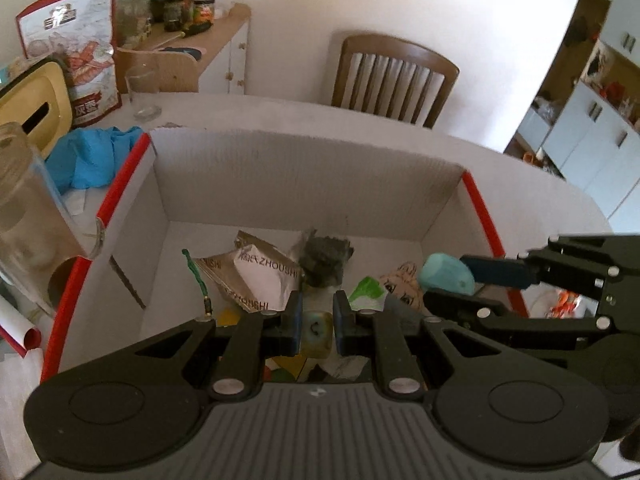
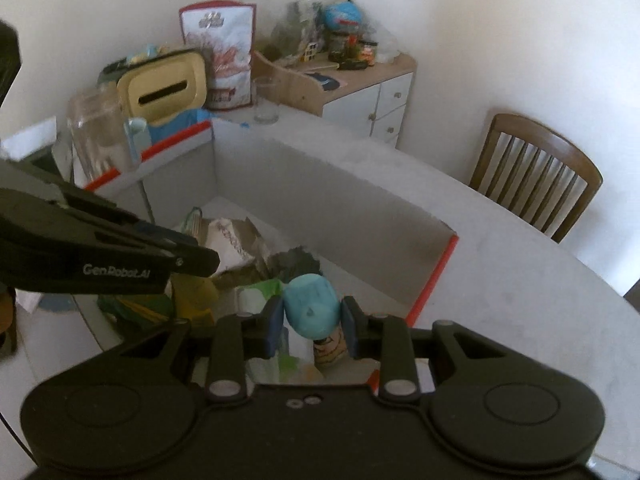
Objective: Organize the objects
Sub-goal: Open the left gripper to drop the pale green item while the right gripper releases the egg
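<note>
A pale round table fills the room's corner, a wooden chair behind it and a cluttered sideboard by the wall. On the table sits a white cardboard box with red edges, holding crumpled wrappers and other odds and ends. My left gripper hangs over the box, its fingers clenched on a small greenish cube. My right gripper, just beside it above the box's right end, grasps a light blue block between its pads. A glass jar stands beside the box.
</note>
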A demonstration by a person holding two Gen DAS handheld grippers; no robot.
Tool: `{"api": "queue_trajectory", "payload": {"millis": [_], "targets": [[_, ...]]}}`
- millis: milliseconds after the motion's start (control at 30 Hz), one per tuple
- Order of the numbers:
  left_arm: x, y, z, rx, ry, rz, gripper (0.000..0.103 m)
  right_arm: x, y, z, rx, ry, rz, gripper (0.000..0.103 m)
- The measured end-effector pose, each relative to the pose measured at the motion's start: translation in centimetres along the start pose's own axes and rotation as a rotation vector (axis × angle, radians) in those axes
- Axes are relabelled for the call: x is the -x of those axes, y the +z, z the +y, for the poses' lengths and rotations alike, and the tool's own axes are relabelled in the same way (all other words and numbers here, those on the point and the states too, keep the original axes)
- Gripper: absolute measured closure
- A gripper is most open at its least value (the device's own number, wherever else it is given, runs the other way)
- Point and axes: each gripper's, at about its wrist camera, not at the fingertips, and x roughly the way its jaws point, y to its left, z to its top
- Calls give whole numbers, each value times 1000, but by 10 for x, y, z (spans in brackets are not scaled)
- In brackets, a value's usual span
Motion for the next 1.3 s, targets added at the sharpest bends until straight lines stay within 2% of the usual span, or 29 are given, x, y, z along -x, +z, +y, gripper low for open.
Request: {"api": "queue_trajectory", "payload": {"millis": [267, 700, 900, 967, 1000, 1300], "targets": [[-8, -1, -3, -23, -15, 18, 88, -7, -4, -2, 12, -3, 26, 73], [-5, -3, -6, -18, -22, 21, 87, 15, -9, -15, -41, 30, -12, 67], [6, -7, -10, -12, -13, 0, 66, 34, -17, -30, -102, 53, -27, 61], [12, -8, -12, -9, -7, -18, 40, 41, -21, -34, -115, 57, -30, 59], [16, -9, -13, -9, -1, -35, 37, 44, -23, -35, -119, 56, -32, 59], [47, -6, -33, -30, 12, -92, 35, 83, -35, -54, -181, 73, -74, 52]]}}
